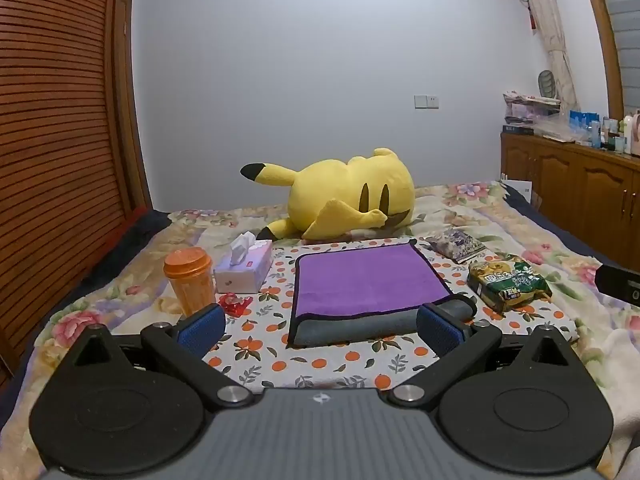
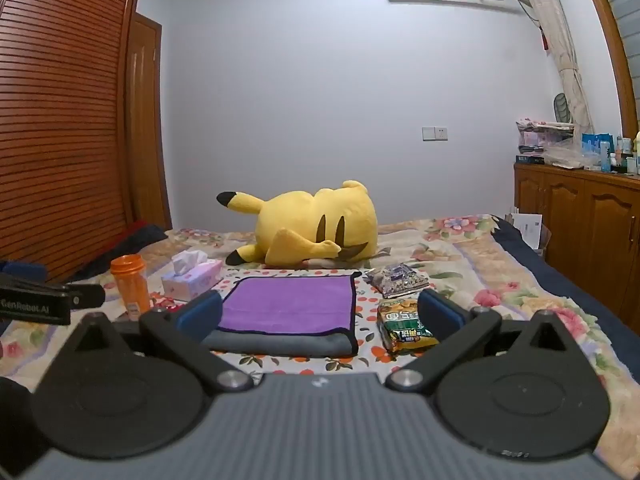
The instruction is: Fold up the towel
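Now both your tools hang spread wide and empty, level above the near edge of the towel (image 1: 370, 280).

Your left tool (image 1: 320, 326) points straight along the bed (image 1: 520, 216), its blue pads (image 1: 202, 326) apart on either side of the towel's near grey fold, touching nothing. Your right tool (image 2: 320, 314) sits level too, aimed at the towel's right part, with a green snack packet (image 2: 404, 326) between its pads. The towel lies flat on the orange-print cloth (image 1: 340, 364), purple side up, grey layer showing along its near edge. Left of the towel stand an orange cup (image 1: 190, 284) and a tissue box (image 1: 244, 268); behind it lies a yellow plush (image 1: 348, 196).
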`<state>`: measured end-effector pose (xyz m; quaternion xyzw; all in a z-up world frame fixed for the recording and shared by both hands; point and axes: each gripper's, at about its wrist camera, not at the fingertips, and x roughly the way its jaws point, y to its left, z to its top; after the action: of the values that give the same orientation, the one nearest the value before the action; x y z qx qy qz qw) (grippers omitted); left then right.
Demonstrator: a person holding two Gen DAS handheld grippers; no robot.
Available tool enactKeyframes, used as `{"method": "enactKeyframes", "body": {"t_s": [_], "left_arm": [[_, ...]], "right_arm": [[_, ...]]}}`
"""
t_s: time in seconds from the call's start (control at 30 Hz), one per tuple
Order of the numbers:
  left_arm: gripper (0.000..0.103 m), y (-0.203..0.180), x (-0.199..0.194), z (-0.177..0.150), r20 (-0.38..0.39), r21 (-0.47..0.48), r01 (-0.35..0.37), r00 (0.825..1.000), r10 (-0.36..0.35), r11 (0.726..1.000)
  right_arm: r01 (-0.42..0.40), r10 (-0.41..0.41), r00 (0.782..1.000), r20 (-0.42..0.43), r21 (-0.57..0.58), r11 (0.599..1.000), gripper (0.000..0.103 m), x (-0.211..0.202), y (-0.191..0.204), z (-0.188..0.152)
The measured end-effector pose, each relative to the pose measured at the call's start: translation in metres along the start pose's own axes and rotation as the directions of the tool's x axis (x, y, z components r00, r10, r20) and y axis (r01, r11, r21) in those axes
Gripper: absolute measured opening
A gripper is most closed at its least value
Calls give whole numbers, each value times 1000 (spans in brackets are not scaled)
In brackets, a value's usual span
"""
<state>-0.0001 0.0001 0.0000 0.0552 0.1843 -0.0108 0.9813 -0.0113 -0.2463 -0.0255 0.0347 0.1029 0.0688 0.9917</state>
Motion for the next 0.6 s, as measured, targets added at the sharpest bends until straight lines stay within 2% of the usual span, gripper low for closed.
{"method": "enactKeyframes", "body": {"t_s": [0.6], "left_arm": [[103,1,-2,1,6,14,-9,1000,9,1000]], "right_arm": [[1,-1,1000,2,-7,1000,103,-1,-2,-2]]}}
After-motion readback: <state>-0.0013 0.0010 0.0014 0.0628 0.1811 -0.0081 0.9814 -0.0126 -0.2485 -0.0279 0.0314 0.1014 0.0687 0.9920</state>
